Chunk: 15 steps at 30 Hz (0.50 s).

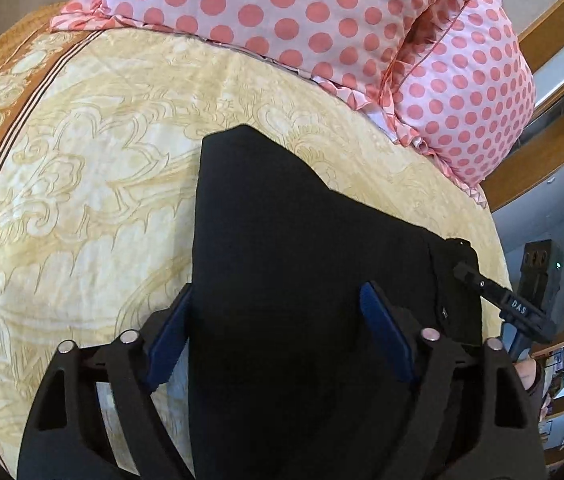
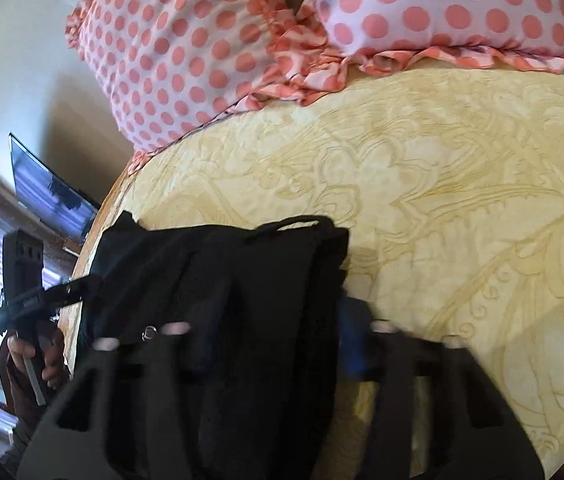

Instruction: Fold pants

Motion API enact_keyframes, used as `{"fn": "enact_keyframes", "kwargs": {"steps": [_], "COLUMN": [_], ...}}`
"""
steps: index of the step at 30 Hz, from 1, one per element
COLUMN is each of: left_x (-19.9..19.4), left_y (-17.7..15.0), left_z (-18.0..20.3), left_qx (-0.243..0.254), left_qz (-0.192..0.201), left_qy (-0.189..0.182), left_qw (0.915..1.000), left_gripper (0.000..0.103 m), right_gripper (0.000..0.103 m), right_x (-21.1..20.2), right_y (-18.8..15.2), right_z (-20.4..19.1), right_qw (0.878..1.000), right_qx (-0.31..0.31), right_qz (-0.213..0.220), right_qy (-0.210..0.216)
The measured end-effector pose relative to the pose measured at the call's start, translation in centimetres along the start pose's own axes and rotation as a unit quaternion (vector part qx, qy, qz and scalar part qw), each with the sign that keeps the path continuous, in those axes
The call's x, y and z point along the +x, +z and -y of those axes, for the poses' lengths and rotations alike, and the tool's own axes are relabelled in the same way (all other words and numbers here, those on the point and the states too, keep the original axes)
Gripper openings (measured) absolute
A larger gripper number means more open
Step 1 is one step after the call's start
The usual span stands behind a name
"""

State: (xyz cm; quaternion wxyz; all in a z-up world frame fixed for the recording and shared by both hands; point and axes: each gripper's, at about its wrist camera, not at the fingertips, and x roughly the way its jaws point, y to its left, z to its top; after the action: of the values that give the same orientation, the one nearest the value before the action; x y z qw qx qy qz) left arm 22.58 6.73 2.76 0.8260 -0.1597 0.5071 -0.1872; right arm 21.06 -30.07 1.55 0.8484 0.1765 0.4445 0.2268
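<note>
Black pants (image 1: 302, 264) lie on a yellow patterned bedspread (image 1: 93, 184). My left gripper (image 1: 277, 328) is open, its blue pads on either side of the cloth, which runs between them. In the left wrist view my right gripper (image 1: 470, 272) touches the pants' right edge near the waistband. In the right wrist view the pants (image 2: 217, 280) are bunched, with a belt loop on top. My right gripper (image 2: 277, 344) is blurred, its jaws apart with the cloth between. My left gripper (image 2: 81, 290) touches the pants' left edge there.
Two pink polka-dot pillows (image 1: 290, 12) (image 1: 470, 96) lie at the head of the bed. A wooden frame (image 1: 554, 148) stands at the right. A screen (image 2: 49, 188) and a window are beyond the bed's left edge in the right wrist view.
</note>
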Motion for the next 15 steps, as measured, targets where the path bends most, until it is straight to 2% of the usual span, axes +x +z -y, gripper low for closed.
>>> {"fn": "enact_keyframes", "kwargs": {"steps": [1,3,8,10,13,15], "left_x": [0.0,-0.3,-1.4,-1.9,-2.3,-1.8], "left_y": [-0.1,-0.2,0.3,1.3,3.9,6.1], "left_z": [0.0,0.0,1.2,1.8,2.7,3.8], "left_qx": [0.003,0.009,0.036,0.040,0.028,0.023], "left_qz": [0.005,0.009,0.029,0.047,0.073,0.090], "left_qy": [0.011,0.007,0.016,0.006,-0.015,-0.014], "left_qw": [0.9999,0.9999,0.9988,0.9980,0.9968,0.9956], "left_gripper": [0.052,0.029,0.024,0.024,0.024,0.024], "right_gripper": [0.018,0.014,0.012,0.012,0.011,0.011], "right_x": [-0.2,-1.2,-2.4,-2.7,-3.4,-3.7], "right_y": [-0.1,-0.1,1.7,3.0,6.0,8.4], "right_z": [-0.3,-1.3,-2.6,-2.7,-2.4,-2.1], "right_qw": [1.000,0.999,0.998,0.998,0.995,0.992], "right_qx": [-0.007,-0.030,-0.047,-0.045,-0.035,-0.031], "right_qz": [0.006,0.021,0.039,0.052,0.091,0.125], "right_qy": [0.003,0.012,0.013,0.009,0.011,0.003]}}
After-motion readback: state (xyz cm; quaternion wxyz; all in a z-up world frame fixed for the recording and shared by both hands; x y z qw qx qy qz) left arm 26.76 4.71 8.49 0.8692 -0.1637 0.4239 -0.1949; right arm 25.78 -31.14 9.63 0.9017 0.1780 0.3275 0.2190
